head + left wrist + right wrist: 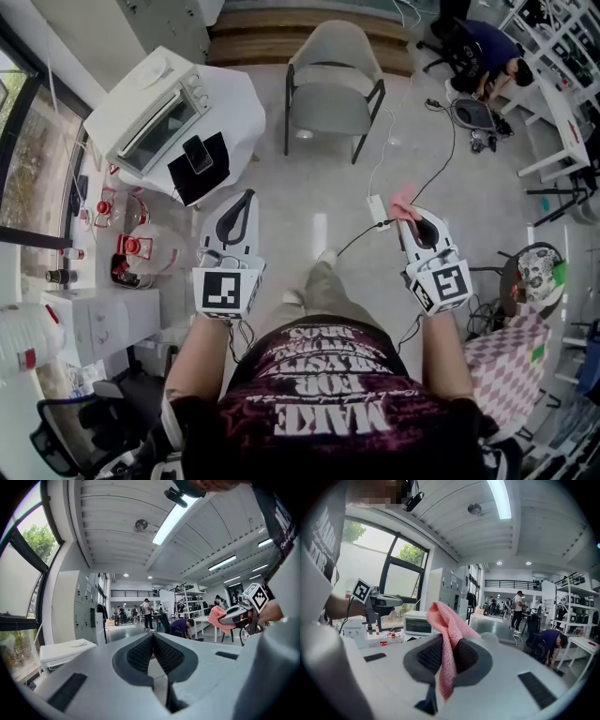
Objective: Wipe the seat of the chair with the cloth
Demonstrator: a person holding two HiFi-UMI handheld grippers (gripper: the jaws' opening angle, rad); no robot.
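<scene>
A pink cloth (406, 202) (447, 634) is pinched in my right gripper (412, 214) (446, 654), whose jaws are shut on it; its top flops over the tip. The cloth (219, 618) also shows in the left gripper view, held out at the right. My left gripper (246, 199) (153, 637) is shut with nothing between its pads. The grey armchair (334, 82) stands on the floor well ahead of both grippers, its seat (333, 109) bare. Both grippers are held up at waist height, tilted upward.
A white-draped table (234, 112) at the left holds a toaster oven (150, 111) and a phone on a black mat (198, 155). Cables and a power strip (378, 210) lie on the floor ahead. A crouching person (492, 56) works at the far right beside white desks (562, 112).
</scene>
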